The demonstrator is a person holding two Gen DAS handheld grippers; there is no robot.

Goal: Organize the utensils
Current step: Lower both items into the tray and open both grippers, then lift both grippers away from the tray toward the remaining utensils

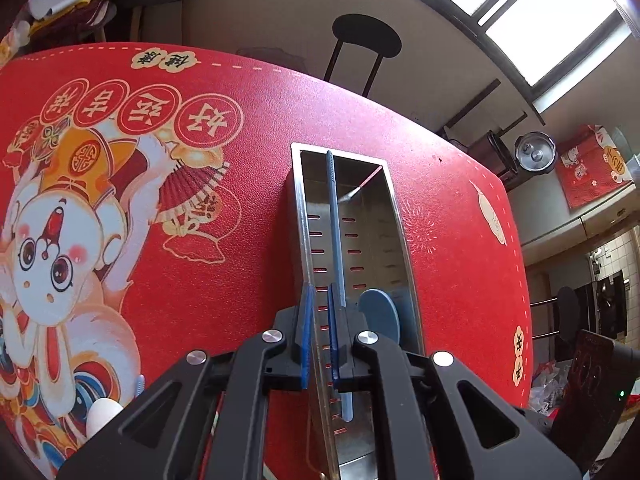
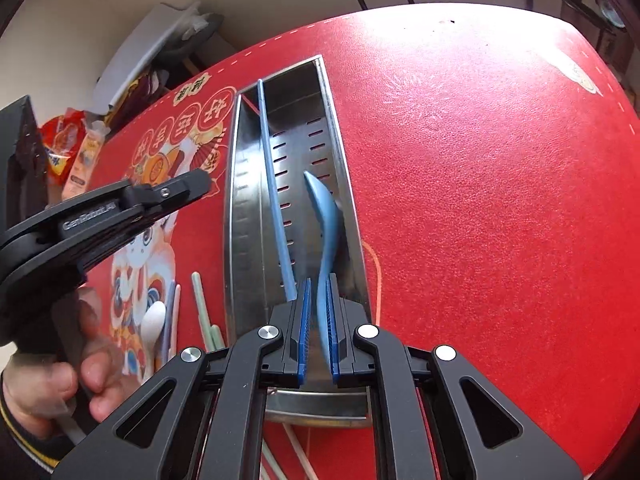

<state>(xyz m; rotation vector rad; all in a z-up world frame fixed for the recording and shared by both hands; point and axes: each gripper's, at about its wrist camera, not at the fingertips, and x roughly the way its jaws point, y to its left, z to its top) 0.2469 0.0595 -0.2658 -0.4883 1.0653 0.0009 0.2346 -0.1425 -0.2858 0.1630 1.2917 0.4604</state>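
Blue spoon [image 2: 326, 220] clamped in right gripper [image 2: 319, 320], bowl inside steel utensil holder [image 2: 240, 216], right of blue chopstick [image 2: 272, 184]. Step: stowing spoon; next, release. Left gripper [image 1: 320, 332] nearly closed, grip can't tell. Pastel chopsticks [image 2: 202, 304], white spoon [image 2: 154, 322] left, on red mat [image 2: 480, 200].

- blue spoon [image 2: 326, 232]: handle end hidden between right tool [image 2: 319, 308] pads
- blue chopstick [image 1: 335, 240]: near end runs behind left tool [image 1: 320, 312]
- metal holder [image 2: 248, 220]: near end covered by tool body
- white spoon [image 2: 154, 322] and pale chopsticks [image 2: 202, 308] at surface's near edge: lower parts hidden
- snack packets [image 2: 76, 152] off the far-left corner: labels unreadable
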